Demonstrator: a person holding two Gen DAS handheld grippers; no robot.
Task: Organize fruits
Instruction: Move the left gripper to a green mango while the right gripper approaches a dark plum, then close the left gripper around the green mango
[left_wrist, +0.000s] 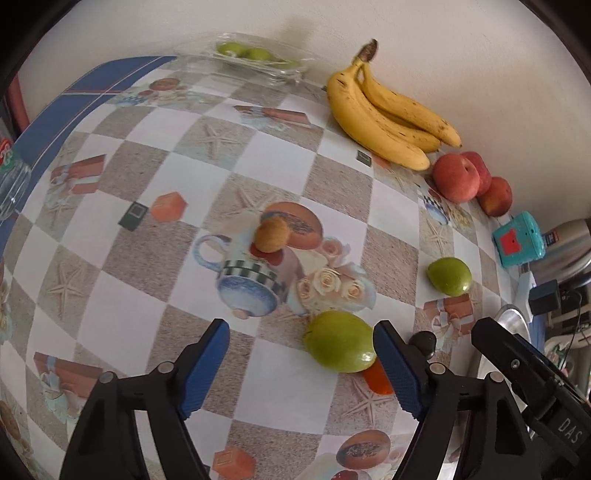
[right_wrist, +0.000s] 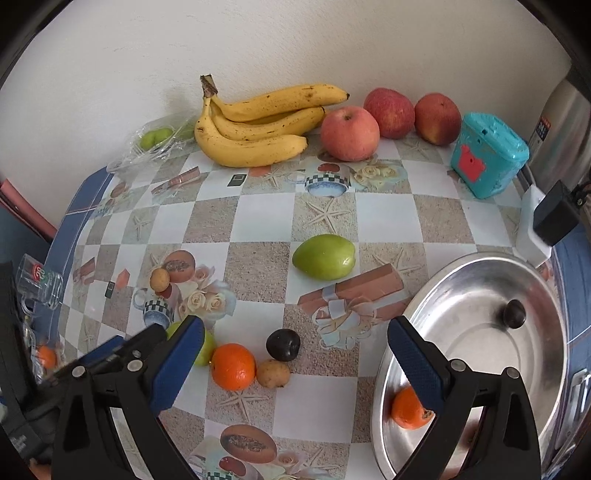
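Note:
My left gripper (left_wrist: 303, 328) is open low over the table, around a green fruit (left_wrist: 340, 341) that lies against the right pad and well clear of the left one. An orange (left_wrist: 376, 380) and a dark plum (left_wrist: 424, 341) peek out behind that right finger. My right gripper (right_wrist: 295, 323) hangs open and empty above the orange (right_wrist: 233, 366), the dark plum (right_wrist: 283, 344) and a small brown fruit (right_wrist: 273, 373). A second green fruit (right_wrist: 324, 255) lies mid-table. The steel bowl (right_wrist: 461, 280) at the right holds an orange (right_wrist: 408, 408) and a dark fruit (right_wrist: 514, 313).
Bananas (right_wrist: 255, 125) and three red apples (right_wrist: 349, 133) line the back wall beside a teal box (right_wrist: 487, 155). A plastic bag of green fruits (right_wrist: 155, 138) sits back left. Another small brown fruit (right_wrist: 159, 278), a glass (right_wrist: 40, 280) and a black charger (right_wrist: 554, 214) stand near the edges.

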